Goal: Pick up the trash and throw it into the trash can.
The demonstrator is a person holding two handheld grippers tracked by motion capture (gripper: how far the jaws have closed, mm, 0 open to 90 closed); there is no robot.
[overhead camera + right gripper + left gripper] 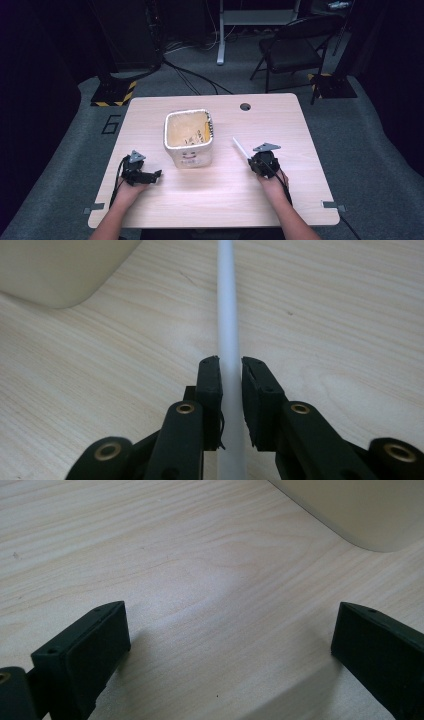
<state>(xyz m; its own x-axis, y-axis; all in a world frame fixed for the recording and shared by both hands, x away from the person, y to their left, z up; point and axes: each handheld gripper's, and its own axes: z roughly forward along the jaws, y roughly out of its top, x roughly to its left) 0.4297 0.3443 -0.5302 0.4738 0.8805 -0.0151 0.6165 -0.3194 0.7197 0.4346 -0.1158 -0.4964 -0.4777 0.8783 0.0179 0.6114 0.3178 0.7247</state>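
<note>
The right gripper (230,371) has its matte black jaws clamped on a thin white stick (227,315), smooth & round like a plastic rod, running straight out ahead btwn the jaws and also back under them. In the high view the stick (240,147) pokes out from the right gripper (263,161) toward the bin (189,137).

The left gripper (227,635) has its jaws spread wide apart w/ nothing btwn them, just bare pale wood-grain table (190,580). Its jaw pads are blocky, flat-faced, dull black.

The bin is cream-coloured, squarish w/ rounded corners, smooth walls, w/ a lining folded over the rim; its curved lower corner (370,515) sits ahead-right of the left jaws, and ahead-left (60,270) of the right jaws.
</note>
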